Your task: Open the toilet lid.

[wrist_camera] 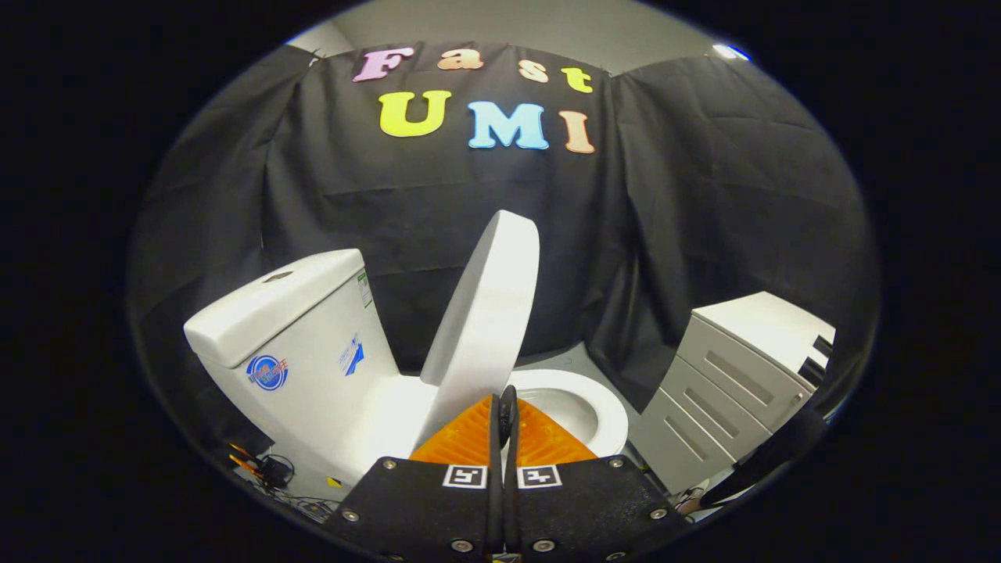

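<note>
A white toilet stands just ahead of my fingers, with its tank (305,336) to the left of them. The lid (489,305) is raised steeply, its free end up high, and it tilts back toward the tank without touching it. Below it, the seat ring and open bowl (602,407) show to the right of the fingertips. My gripper (505,403) is shut, its fingers pressed together with nothing visibly between them. The tips sit right at the lid's lower part, by its underside. Whether they touch the lid I cannot tell.
A grey drawer cabinet (735,375) stands close to the right of the bowl. Cables and a small plug (270,473) lie on the floor beside the tank's base. Black cloth walls close in behind the toilet.
</note>
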Tool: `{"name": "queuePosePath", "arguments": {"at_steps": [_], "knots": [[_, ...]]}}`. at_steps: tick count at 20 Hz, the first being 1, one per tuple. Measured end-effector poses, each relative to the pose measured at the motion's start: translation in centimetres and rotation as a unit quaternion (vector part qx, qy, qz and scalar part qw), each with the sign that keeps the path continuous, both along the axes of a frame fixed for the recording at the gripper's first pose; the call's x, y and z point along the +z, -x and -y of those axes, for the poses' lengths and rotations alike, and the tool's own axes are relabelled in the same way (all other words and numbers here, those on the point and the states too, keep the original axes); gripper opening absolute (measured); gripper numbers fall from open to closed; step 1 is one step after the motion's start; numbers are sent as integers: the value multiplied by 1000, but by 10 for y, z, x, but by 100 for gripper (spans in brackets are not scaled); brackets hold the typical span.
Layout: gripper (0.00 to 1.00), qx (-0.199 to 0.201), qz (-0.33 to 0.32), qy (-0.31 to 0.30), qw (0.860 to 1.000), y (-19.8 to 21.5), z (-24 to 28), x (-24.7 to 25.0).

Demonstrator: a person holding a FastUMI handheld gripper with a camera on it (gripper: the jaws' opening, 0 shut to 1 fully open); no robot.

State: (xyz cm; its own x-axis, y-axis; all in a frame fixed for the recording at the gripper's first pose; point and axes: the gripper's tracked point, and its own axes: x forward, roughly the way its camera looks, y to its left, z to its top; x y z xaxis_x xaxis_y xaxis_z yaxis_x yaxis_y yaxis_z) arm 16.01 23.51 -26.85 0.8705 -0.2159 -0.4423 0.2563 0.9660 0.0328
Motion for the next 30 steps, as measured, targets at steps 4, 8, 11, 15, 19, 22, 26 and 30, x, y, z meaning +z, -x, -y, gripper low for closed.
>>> {"name": "queuePosePath", "arguments": {"at_steps": [4, 8, 11, 15, 19, 22, 26, 30], "knots": [[0, 14, 9, 2, 1000, -5, -19, 9], [0, 26, 16, 3, 1000, -10, -36, 17], [0, 35, 16, 13, 999, -12, -49, 22], [0, 45, 13, 23, 999, -15, -66, 27], [0, 61, 22, 15, 998, -19, -84, 32], [0, 79, 26, -2, 997, -19, -99, 32], [0, 101, 28, -13, 994, -24, -118, 35], [1, 126, 27, -13, 992, -28, -139, 35]]}}
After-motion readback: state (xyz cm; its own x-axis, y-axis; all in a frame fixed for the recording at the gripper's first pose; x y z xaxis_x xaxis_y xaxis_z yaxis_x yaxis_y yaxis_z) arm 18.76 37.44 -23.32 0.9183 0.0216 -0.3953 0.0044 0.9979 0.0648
